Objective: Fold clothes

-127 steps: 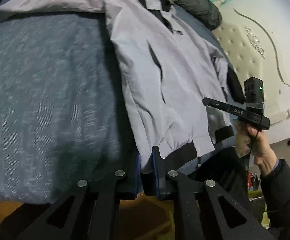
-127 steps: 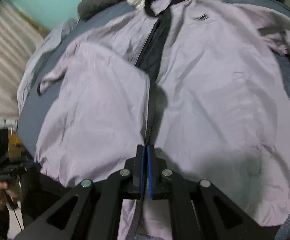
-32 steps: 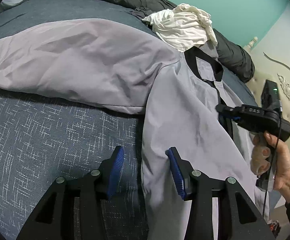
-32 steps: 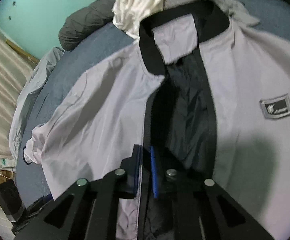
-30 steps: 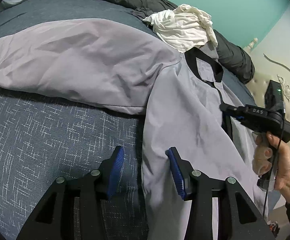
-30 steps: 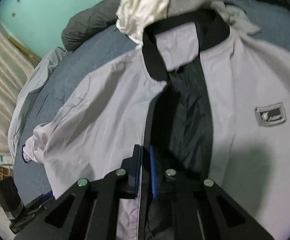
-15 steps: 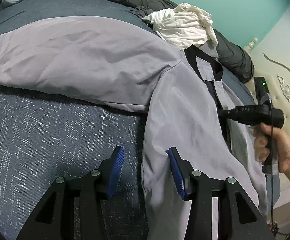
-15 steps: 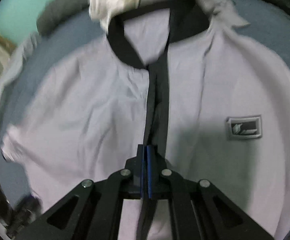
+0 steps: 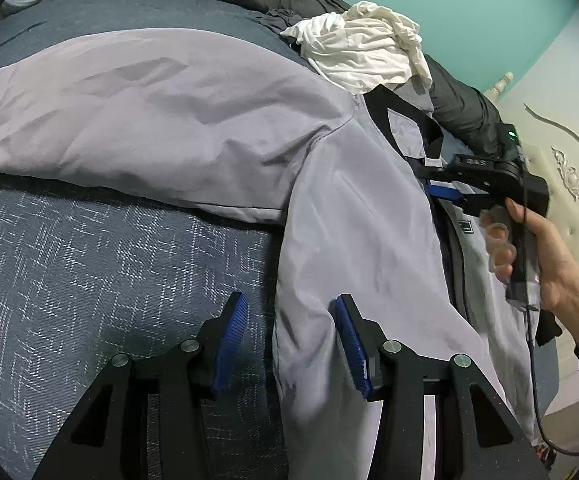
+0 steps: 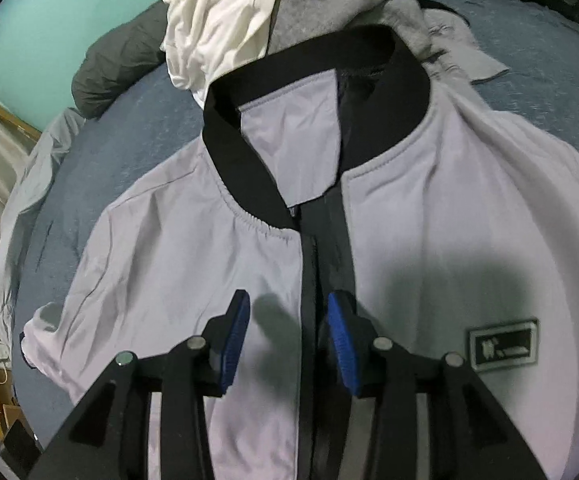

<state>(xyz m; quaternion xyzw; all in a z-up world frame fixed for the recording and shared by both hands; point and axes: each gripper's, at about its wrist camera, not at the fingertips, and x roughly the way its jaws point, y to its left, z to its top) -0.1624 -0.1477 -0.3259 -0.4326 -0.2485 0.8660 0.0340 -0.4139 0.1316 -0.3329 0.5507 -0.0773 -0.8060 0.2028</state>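
The jacket point(image 10: 429, 216) lay flat on the bed point(image 9: 89, 272), its sleeve point(image 9: 149, 128) stretched out leftward. Behind its collar point(image 10: 249, 168) sat a shirt point(image 10: 225, 28) on a sweater point(image 10: 341, 12).

My pale grey jacket point(image 10: 429, 216) lies front-up, spread flat. Its black collar point(image 10: 241, 160) stands open above the dark zipper placket point(image 10: 331, 248).
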